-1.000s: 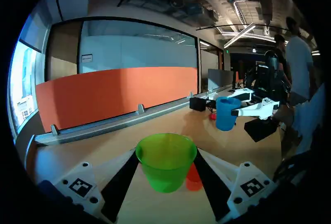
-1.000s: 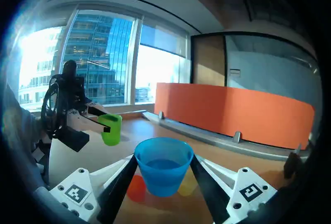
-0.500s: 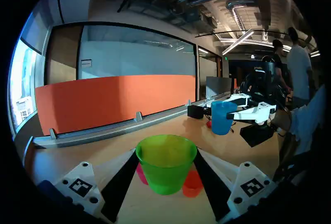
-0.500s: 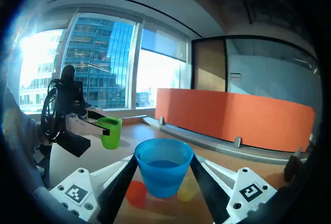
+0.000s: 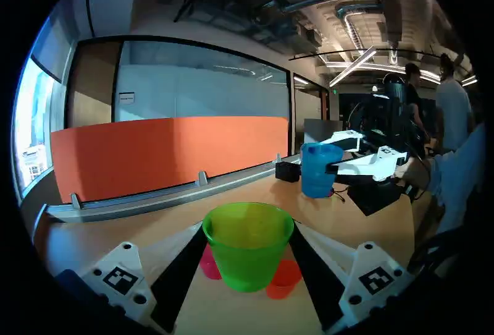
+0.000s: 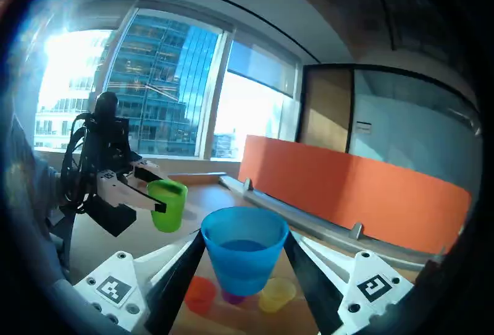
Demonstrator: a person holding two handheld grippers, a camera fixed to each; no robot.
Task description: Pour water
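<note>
**Both cups lifted and gripped; no pouring yet.**

The green cup point(image 5: 248, 245) is pinched between the fingers of the left claw point(image 5: 247, 241) at the lower middle of the left gripper view. It is held upright and looks empty. The blue cup point(image 6: 244, 267) is pinched in the same way by the right claw point(image 6: 244, 258) at the lower middle of the right gripper view, upright, with water point(image 6: 244, 245) seen inside. The two cups are held apart above the worktop point(image 5: 370, 224), where small coloured cups point(image 6: 276, 293) stand. Grasping and lifting are judged done. What is likely left is for the blue cup to be brought over the green one and tipped.
</note>
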